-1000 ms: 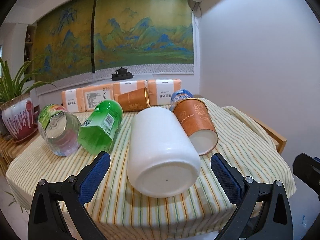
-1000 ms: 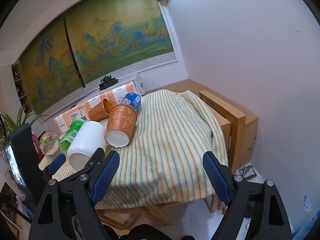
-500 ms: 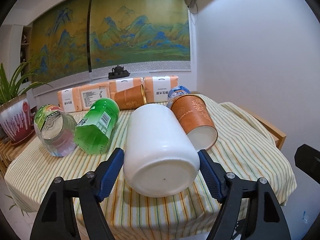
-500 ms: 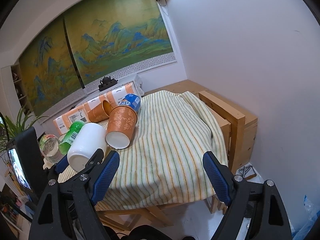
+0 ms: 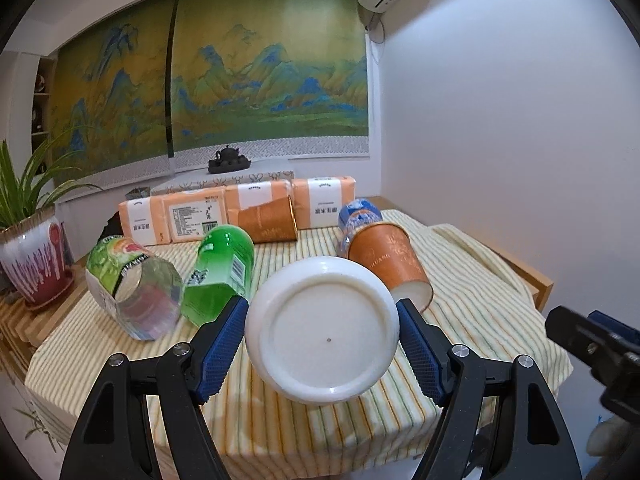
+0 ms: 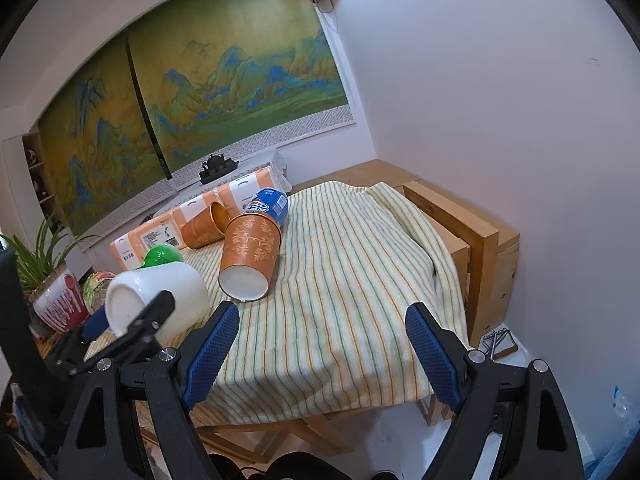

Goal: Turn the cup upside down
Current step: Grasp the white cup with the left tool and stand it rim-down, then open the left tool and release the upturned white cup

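A white cup (image 5: 322, 330) is held between the blue pads of my left gripper (image 5: 322, 340), its flat base facing the camera, lifted off the striped cloth. It also shows in the right wrist view (image 6: 156, 300), tilted with its mouth pointing away and its base toward the left gripper. My left gripper is shut on it. My right gripper (image 6: 324, 360) is open and empty, hovering over the near edge of the table (image 6: 360, 280), to the right of the cup.
An orange paper cup (image 5: 390, 258) lies on its side just right of the white cup. A second orange cup (image 5: 266, 220), a green bottle (image 5: 220, 270), a clear bottle (image 5: 132, 284), a blue can (image 5: 356, 212) and tissue packs (image 5: 192, 216) lie behind. A potted plant (image 5: 34, 256) stands left.
My left gripper has closed on the white cup and lifted it, tipping its base toward the camera. The right gripper has barely moved.
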The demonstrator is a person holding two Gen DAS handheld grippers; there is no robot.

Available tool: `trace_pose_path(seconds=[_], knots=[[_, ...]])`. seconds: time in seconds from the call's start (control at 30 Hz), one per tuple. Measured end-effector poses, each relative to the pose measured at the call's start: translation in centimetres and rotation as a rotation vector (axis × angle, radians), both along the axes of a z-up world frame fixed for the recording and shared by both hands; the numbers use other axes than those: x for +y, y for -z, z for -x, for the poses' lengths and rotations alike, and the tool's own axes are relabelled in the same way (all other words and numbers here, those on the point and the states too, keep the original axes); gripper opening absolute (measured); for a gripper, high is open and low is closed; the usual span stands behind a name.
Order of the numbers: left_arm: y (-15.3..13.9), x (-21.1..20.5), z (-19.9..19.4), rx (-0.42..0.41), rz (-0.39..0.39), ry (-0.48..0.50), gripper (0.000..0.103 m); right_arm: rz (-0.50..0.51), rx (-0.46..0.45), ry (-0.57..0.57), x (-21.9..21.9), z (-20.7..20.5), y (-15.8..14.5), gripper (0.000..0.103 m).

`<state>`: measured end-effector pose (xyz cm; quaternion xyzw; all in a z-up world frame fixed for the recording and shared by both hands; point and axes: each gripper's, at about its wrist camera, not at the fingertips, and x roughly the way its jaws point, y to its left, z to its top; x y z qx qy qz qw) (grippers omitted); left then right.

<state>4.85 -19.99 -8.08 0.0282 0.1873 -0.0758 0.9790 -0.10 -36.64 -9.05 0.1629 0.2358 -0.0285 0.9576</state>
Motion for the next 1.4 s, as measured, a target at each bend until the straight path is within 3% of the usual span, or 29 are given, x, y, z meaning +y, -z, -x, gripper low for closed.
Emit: trace_pose_path(seconds=[0.57, 0.97, 1.4], knots=[[-2.3, 2.1, -1.8, 0.028, 0.083, 0.048, 0.077, 0.053, -0.014, 0.004, 1.6, -0.3, -0.7, 0.082], [-1.2, 2.6, -3.4, 0.118, 0.120, 0.078, 0.077, 0.063, -0.018, -0.008, 2.5, -0.7, -1.0, 0.082], [-1.1, 3.2, -4.0, 0.121, 0.136, 0.088, 0.077, 0.067, -0.012, -0.010, 3.0, -1.0, -1.1, 0.082]])
